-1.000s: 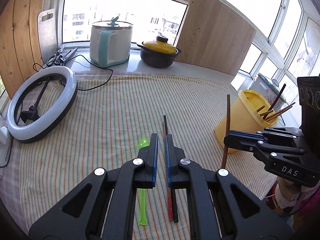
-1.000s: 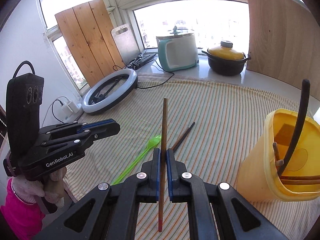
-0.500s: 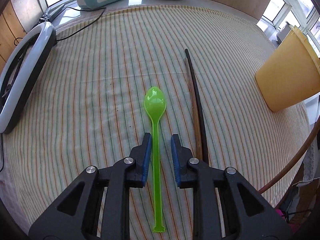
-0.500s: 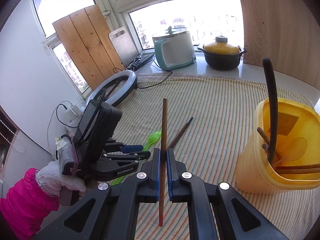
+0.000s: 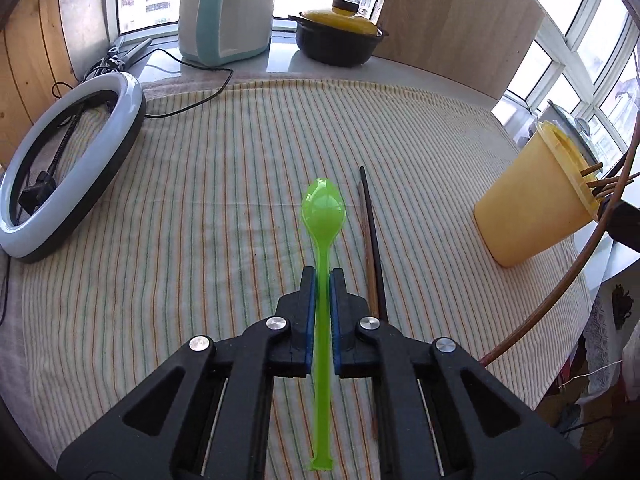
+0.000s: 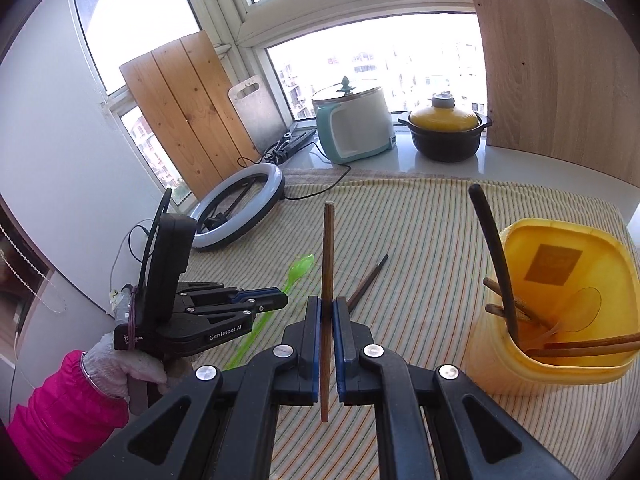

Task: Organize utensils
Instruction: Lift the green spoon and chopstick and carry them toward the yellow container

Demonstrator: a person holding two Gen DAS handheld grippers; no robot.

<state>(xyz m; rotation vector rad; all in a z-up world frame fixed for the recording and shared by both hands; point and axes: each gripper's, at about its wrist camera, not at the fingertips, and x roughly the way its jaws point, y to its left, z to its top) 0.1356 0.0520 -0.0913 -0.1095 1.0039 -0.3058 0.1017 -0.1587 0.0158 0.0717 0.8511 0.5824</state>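
Note:
A green plastic spoon (image 5: 323,208) lies on the striped cloth, bowl pointing away. My left gripper (image 5: 322,274) is low over it, its jaws closing on the handle with the blue pads pressing on both sides. The right wrist view also shows this left gripper (image 6: 280,298) and the spoon (image 6: 300,266). Just right of the spoon lie two dark chopsticks (image 5: 370,240) side by side. My right gripper (image 6: 327,304) is shut on a brown chopstick (image 6: 329,248) held upright in the air, left of the yellow cup (image 6: 520,228). The cup holds several chopsticks and a dark utensil.
A ring light (image 5: 72,168) lies at the cloth's left edge with its cable running back. A rice cooker (image 5: 224,12) and a black pot with a yellow lid (image 5: 340,36) stand on the sill. The yellow cup (image 5: 528,208) is near the table's right edge.
My left gripper dropped to the green spoon, opened around its handle, then closed on it. The right gripper, still gripping its chopstick, rose a little beside the cup.

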